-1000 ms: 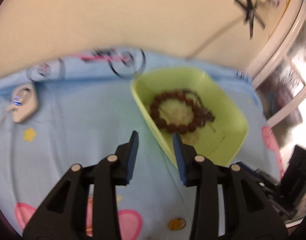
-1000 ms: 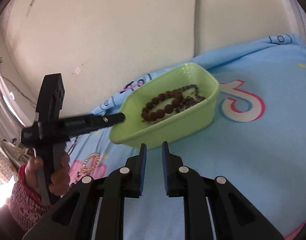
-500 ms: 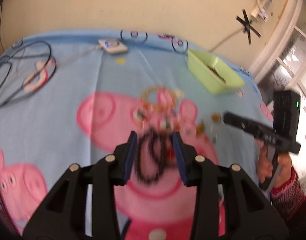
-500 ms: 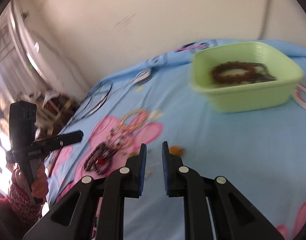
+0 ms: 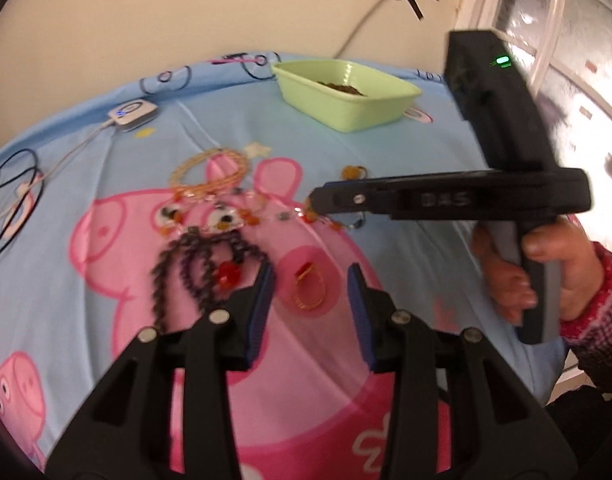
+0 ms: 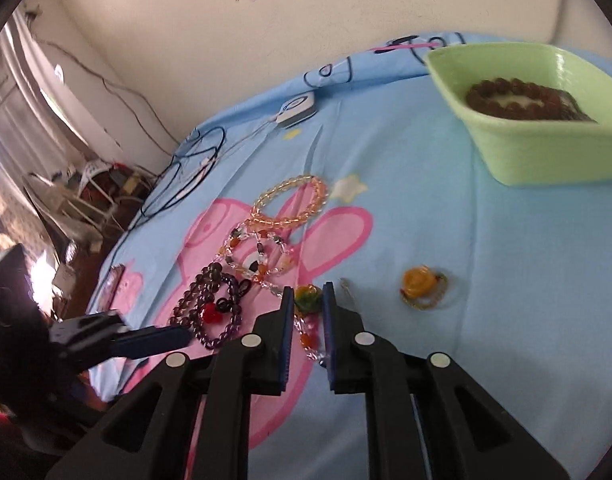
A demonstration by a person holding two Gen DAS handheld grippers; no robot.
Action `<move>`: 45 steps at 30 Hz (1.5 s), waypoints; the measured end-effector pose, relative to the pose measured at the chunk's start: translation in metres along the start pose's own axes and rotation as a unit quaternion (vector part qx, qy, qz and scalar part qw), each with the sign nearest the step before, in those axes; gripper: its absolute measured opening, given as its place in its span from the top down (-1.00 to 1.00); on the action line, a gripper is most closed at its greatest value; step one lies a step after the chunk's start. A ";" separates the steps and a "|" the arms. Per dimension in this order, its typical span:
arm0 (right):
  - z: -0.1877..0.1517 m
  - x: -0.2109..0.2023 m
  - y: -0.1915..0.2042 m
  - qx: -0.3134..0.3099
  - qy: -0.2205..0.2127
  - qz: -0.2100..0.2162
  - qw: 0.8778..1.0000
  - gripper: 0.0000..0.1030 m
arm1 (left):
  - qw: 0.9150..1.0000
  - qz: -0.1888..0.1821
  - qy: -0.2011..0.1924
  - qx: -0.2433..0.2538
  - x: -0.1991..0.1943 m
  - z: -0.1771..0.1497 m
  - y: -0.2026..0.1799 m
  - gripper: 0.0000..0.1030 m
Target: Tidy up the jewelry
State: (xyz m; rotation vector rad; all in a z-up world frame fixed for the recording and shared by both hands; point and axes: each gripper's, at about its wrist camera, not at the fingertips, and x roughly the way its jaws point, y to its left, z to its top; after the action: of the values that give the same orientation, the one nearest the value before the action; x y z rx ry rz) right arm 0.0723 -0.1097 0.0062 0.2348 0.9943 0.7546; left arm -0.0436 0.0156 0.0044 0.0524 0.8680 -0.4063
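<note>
Jewelry lies loose on a blue cartoon-pig sheet. My left gripper [image 5: 309, 280] is open, low over a gold ring with a red stone [image 5: 309, 288] that lies between its fingers. A dark purple bead strand [image 5: 194, 264] lies just to its left. My right gripper [image 6: 308, 300] is open a narrow way, with a green and orange pendant [image 6: 307, 297] of a clear bead chain in the gap; whether it touches is unclear. A light green tray [image 6: 545, 160] at the far right holds a brown bead bracelet [image 6: 517, 98]. The tray also shows in the left wrist view [image 5: 345, 94].
A yellow bead bracelet [image 6: 294, 204] and a mixed-colour bead chain [image 6: 258, 256] lie in the middle. An orange pendant on a small ring [image 6: 419, 286] lies apart to the right. A white device with a cable [image 6: 298, 108] and black wire loops [image 6: 186, 176] lie near the wall.
Both grippers swung away from the green tray to the jewelry pile and came down low. The left one now straddles the gold ring, the right one the green pendant.
</note>
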 end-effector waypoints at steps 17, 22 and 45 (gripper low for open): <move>-0.068 -0.056 0.004 -0.052 -0.017 -0.064 0.996 1.00 | 0.999 -0.024 0.024 -0.002 0.016 -0.007 -0.003 0.79; -0.071 -0.054 0.015 -0.081 -0.013 -0.072 0.994 0.99 | 0.998 -0.055 0.027 -0.012 0.011 -0.012 -0.010 0.80; -0.041 -0.055 0.003 -0.070 -0.018 -0.029 0.997 1.00 | 0.993 -0.102 -0.028 -0.045 0.002 0.068 0.007 0.80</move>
State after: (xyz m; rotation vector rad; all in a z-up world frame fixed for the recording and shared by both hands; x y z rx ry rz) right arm 0.0192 -0.1502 0.0219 0.0965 0.9059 0.7613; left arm 0.0097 0.0078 0.0463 -0.1315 0.8377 -0.5572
